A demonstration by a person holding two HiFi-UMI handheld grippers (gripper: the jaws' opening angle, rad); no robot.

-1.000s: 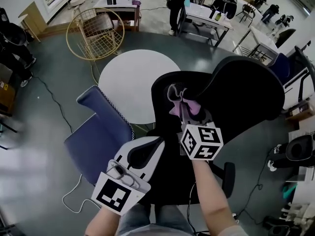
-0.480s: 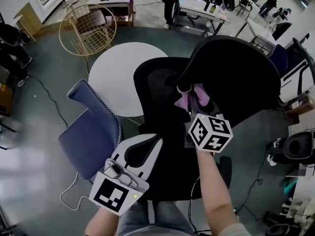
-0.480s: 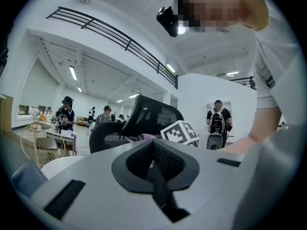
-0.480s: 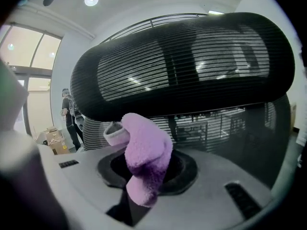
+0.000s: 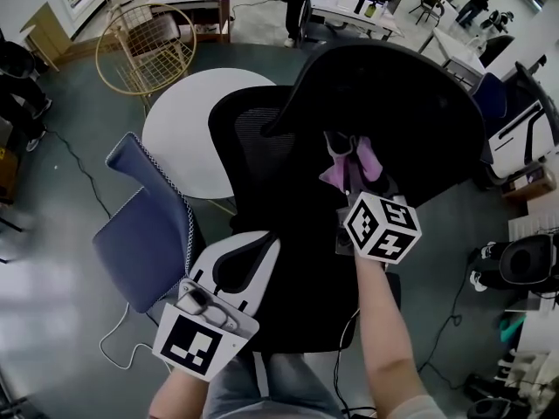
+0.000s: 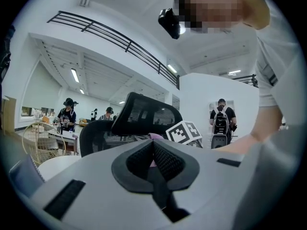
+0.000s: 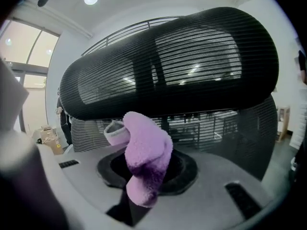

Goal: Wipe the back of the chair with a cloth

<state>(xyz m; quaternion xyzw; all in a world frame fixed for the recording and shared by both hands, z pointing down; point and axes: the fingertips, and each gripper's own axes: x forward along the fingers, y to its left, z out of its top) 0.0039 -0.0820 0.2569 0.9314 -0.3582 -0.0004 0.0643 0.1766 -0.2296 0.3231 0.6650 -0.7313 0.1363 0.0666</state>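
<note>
The black mesh office chair (image 5: 262, 155) stands right in front of me, its wide headrest (image 5: 393, 103) over the back. My right gripper (image 5: 349, 177) is shut on a purple cloth (image 5: 332, 175) and holds it against the chair back just under the headrest. In the right gripper view the fuzzy cloth (image 7: 144, 159) sticks up from the jaws, close to the headrest (image 7: 168, 66). My left gripper (image 5: 253, 250) hangs lower left by the seat, shut with nothing in it. In the left gripper view its pads (image 6: 160, 159) meet, and the chair back (image 6: 103, 134) lies beyond.
A round white table (image 5: 192, 116) stands behind the chair, a blue chair (image 5: 144, 230) to its left and a gold wire chair (image 5: 144, 46) farther back. Desks and people fill the far end. Another black chair (image 5: 524, 264) and cables are on the floor at right.
The right gripper has carried the cloth rightward across the chair back, from left of the headrest to just beneath it. The left gripper has stayed put.
</note>
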